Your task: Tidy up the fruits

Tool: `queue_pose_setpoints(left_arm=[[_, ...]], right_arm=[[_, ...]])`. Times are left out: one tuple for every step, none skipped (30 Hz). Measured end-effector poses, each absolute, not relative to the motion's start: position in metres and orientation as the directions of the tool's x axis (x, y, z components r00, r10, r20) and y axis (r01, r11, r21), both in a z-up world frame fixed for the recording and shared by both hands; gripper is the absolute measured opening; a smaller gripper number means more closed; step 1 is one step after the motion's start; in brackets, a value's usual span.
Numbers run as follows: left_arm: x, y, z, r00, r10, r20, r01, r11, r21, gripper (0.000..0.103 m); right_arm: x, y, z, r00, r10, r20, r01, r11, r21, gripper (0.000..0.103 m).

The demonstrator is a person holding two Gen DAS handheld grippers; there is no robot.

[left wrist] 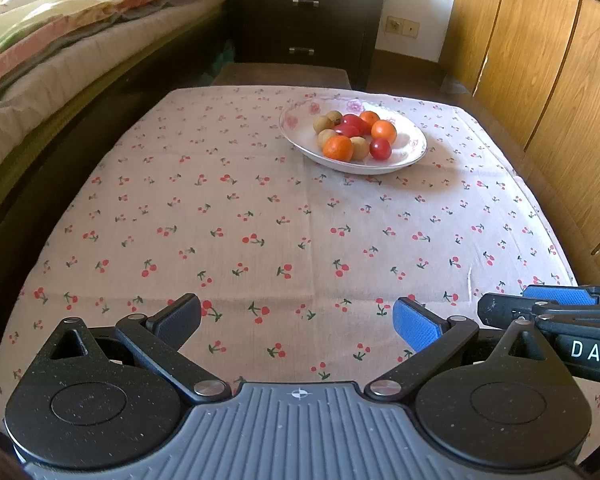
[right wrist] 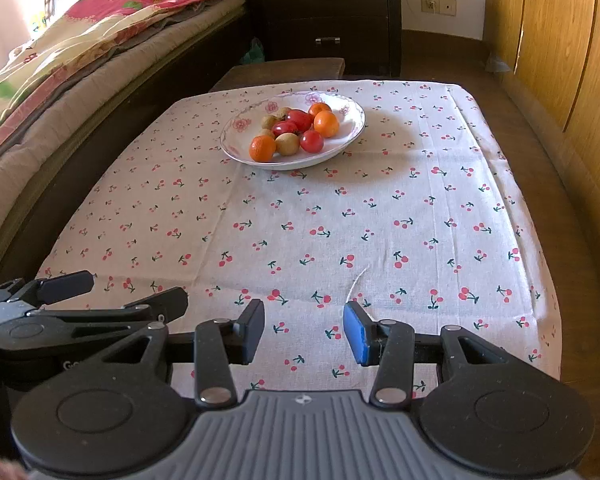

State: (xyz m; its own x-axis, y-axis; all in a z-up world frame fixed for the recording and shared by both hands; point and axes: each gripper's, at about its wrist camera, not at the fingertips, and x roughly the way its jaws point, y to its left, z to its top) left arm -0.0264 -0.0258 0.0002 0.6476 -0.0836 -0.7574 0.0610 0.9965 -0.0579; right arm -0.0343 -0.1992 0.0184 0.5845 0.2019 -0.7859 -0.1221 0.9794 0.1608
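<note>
Ten or so mixed fruits [right wrist: 292,132] sat heaped on a plate [right wrist: 236,148] across the counter [right wrist: 380,216]; both grippers' fingers [left wrist: 178,318] [right wrist: 252,330] were released, empty. Grabbing one could roll neighbours off.

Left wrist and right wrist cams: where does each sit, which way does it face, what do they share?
Left wrist: on the left claw, facing forward and down over the cherry-print tablecloth; own open fingers show, right claw at the right edge.
Right wrist: on the right claw, same heading; own open fingers show, left claw at the left edge.
Shared: white floral plate of mixed fruits, dark drawer cabinet.
</note>
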Motion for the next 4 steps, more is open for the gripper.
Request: queue_pose_setpoints(left_arm=[[-0.0265, -0.0258, 0.0004, 0.647, -0.083, -0.758, 0.06, 0.996, -0.058, 0.103], [-0.0266, -0.0258, 0.0004, 0.646, -0.083, -0.759, 0.059, 0.997, -0.059, 0.103], [-0.0265, -0.0256, 0.0004, 0.645, -0.084, -0.76, 0.058, 0.996, -0.06, 0.103], [-0.0266, -0.0255, 0.0005, 0.644, -0.084, -0.76, 0.058, 0.996, -0.061, 0.103]], right_arm=[[-0.0341, -0.1993, 0.0185, 0.584, 0.202, -0.786, -0.122, 0.979, 0.161, 0.044], [-0.0341, -0.1992, 0.0185, 0.584, 0.202, -0.786, -0.122, 0.979, 0.161, 0.044], [-0.0344, -0.1993, 0.0183, 0.584, 0.202, -0.786, -0.122, 0.979, 0.161, 0.044], [-0.0341, -0.1991, 0.0185, 0.584, 0.202, -0.786, -0.122, 0.979, 0.161, 0.044]])
